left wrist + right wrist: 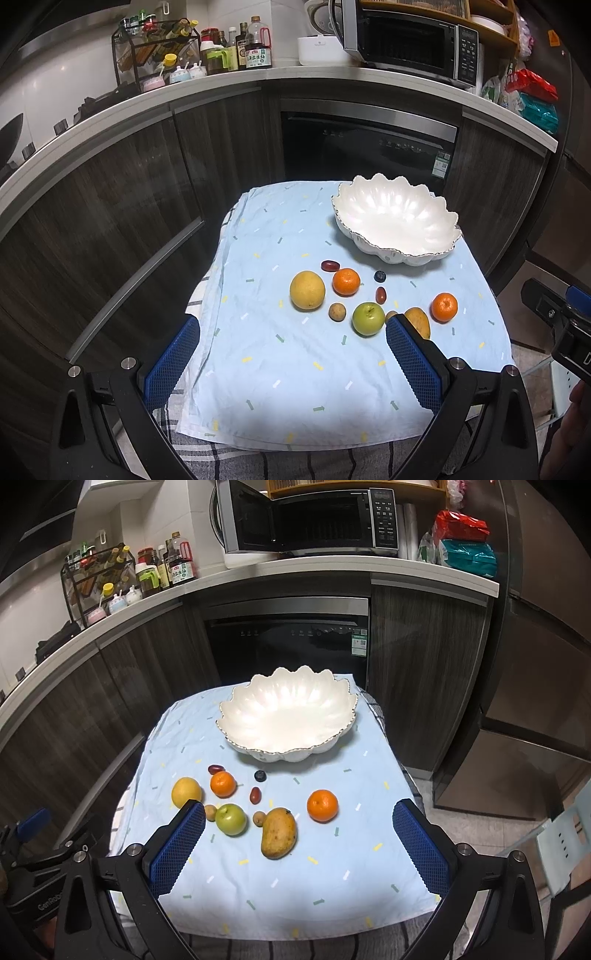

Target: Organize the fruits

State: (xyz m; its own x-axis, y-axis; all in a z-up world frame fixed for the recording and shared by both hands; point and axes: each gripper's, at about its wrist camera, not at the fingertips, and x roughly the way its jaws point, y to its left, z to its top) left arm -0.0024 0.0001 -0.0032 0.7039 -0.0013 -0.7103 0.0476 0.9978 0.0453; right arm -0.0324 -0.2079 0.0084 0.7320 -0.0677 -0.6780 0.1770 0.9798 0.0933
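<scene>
Right wrist view: the open right gripper (299, 845) hovers nearest the mango (279, 833), lying lengthwise between its fingers.

Dark wood cabinets (424, 664) beneath white countertop (295, 566).

The right gripper (299, 834) is wide open above the desk's near edge. A yellow mango (279, 833) lies between its blue fingers (177, 849).

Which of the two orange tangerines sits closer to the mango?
The tangerine lying alone to the mango's right. The other tangerine lies farther left, between the dark red fruit and the green apple.
</scene>
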